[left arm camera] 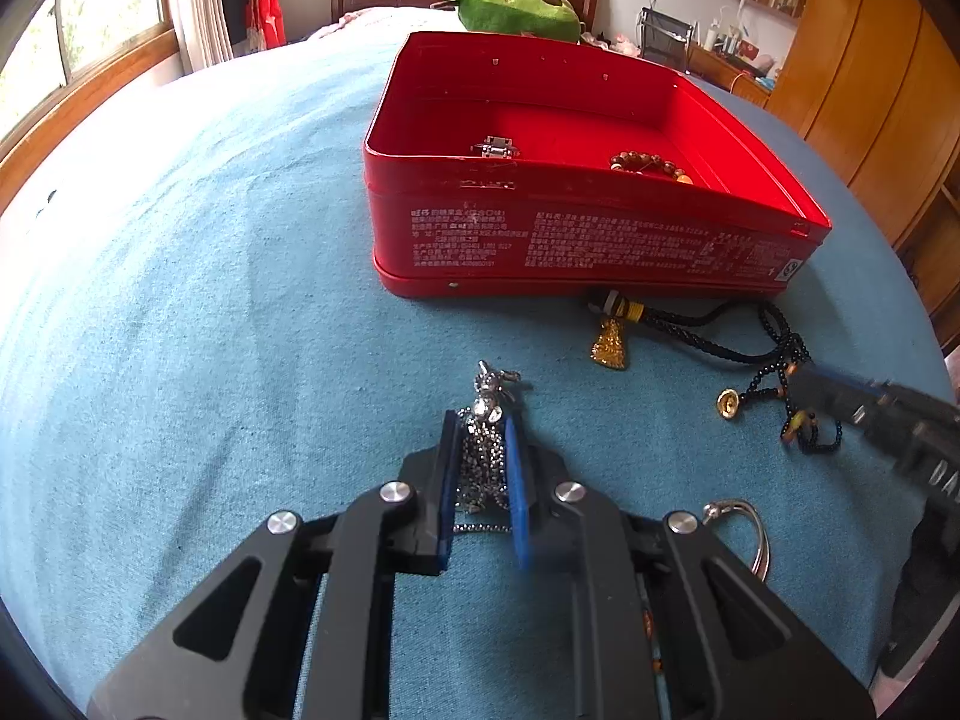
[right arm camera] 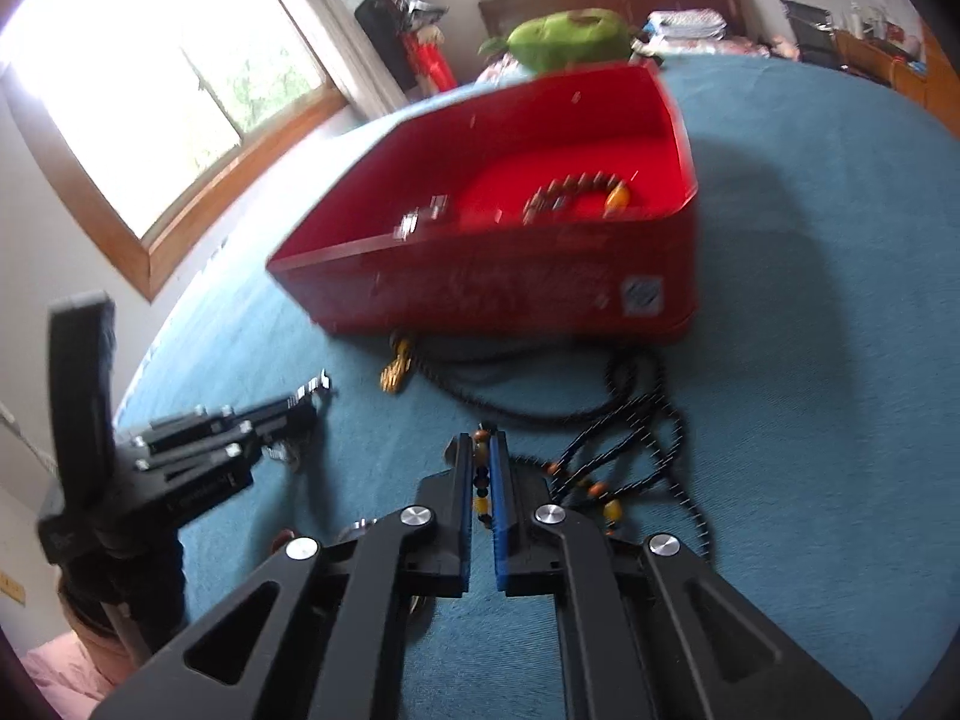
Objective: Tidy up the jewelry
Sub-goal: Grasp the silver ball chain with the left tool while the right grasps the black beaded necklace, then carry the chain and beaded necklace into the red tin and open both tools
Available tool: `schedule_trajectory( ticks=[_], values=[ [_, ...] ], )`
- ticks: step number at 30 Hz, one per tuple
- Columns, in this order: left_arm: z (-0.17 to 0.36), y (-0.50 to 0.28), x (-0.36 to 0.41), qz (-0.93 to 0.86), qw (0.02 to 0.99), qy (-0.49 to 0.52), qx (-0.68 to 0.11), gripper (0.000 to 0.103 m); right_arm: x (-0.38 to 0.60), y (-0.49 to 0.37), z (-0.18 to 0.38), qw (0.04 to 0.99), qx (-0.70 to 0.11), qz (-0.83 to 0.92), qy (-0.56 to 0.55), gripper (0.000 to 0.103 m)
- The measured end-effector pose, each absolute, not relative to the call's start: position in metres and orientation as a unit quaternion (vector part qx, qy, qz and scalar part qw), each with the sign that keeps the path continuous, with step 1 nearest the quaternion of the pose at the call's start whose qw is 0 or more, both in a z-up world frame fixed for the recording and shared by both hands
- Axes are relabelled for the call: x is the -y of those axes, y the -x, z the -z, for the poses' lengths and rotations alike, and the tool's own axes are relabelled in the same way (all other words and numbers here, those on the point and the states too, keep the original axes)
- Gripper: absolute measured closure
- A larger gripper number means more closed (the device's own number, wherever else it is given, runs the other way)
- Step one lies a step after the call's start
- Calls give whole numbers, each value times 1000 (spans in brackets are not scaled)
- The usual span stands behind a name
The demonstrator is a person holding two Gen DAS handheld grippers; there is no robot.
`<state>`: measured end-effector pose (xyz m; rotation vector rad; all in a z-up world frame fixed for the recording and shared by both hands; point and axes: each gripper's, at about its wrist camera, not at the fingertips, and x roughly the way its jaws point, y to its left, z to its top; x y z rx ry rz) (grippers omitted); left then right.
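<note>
A red tin box (left arm camera: 576, 240) stands open on the blue cloth; it also shows in the right wrist view (right arm camera: 510, 294). Inside lie a silver clasp piece (left arm camera: 495, 147) and a brown bead bracelet (left arm camera: 648, 167). My left gripper (left arm camera: 483, 426) is shut on a silver chain necklace (left arm camera: 480, 456) with a sparkly pendant (left arm camera: 489, 387). My right gripper (right arm camera: 480, 441) is shut on a black bead necklace (right arm camera: 636, 432) with orange and yellow beads. The left gripper shows at the left of the right wrist view (right arm camera: 288, 414).
A black cord necklace with a gold pendant (left arm camera: 609, 345) lies in front of the box. A small gold bell (left arm camera: 727, 403) and a silver ring (left arm camera: 747, 531) lie near it. A green plush toy (left arm camera: 510, 6) sits behind the box.
</note>
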<state>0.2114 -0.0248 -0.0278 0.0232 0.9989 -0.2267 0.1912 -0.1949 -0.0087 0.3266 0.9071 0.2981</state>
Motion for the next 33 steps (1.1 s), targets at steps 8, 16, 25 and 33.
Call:
schedule_trajectory(
  ticks=[8, 16, 25, 33],
  values=[
    [28, -211, 25, 109, 873, -13, -476, 90, 216, -218, 21, 874, -459, -86, -134, 92],
    [27, -211, 23, 115, 872, -10, -476, 90, 224, -205, 11, 876, -458, -78, -130, 28],
    [27, -211, 23, 117, 871, -8, -477, 90, 199, -207, 27, 865, -481, -99, -98, 41],
    [26, -212, 22, 119, 870, -6, -478, 90, 183, -199, 31, 864, -477, -138, -82, 92]
  ],
)
